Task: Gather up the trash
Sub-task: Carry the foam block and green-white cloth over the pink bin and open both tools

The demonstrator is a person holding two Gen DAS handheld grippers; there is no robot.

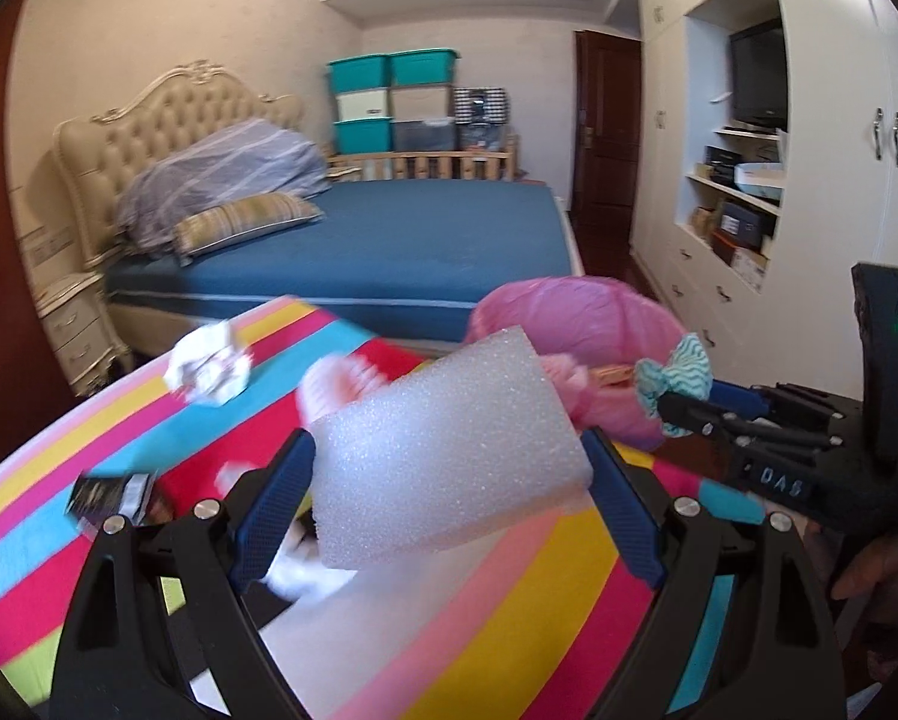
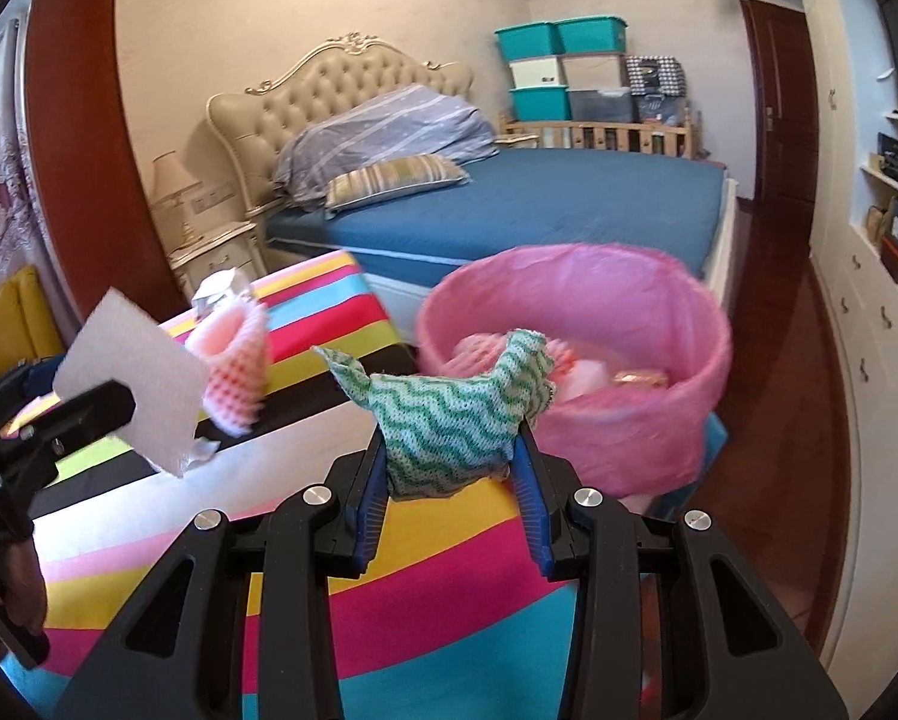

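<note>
My left gripper [image 1: 449, 480] is shut on a white foam block [image 1: 449, 450] and holds it above the striped table [image 1: 509, 630]. It also shows in the right wrist view [image 2: 131, 384]. My right gripper [image 2: 452, 480] is shut on a green-and-white zigzag cloth [image 2: 455, 420], just before the pink-lined trash bin [image 2: 647, 420]; the cloth also shows in the left wrist view [image 1: 677, 378]. The bin [image 1: 569, 318] holds some trash. A pink foam net [image 2: 236, 360], crumpled white paper [image 1: 209, 369] and a small dark wrapper [image 1: 110, 495] lie on the table.
A bed with a blue sheet [image 2: 539, 204] stands behind the table. A white wardrobe with shelves [image 1: 749, 180] lines the right wall. A nightstand [image 2: 215, 252] with a lamp stands left of the bed. Wooden floor [image 2: 779, 420] lies right of the bin.
</note>
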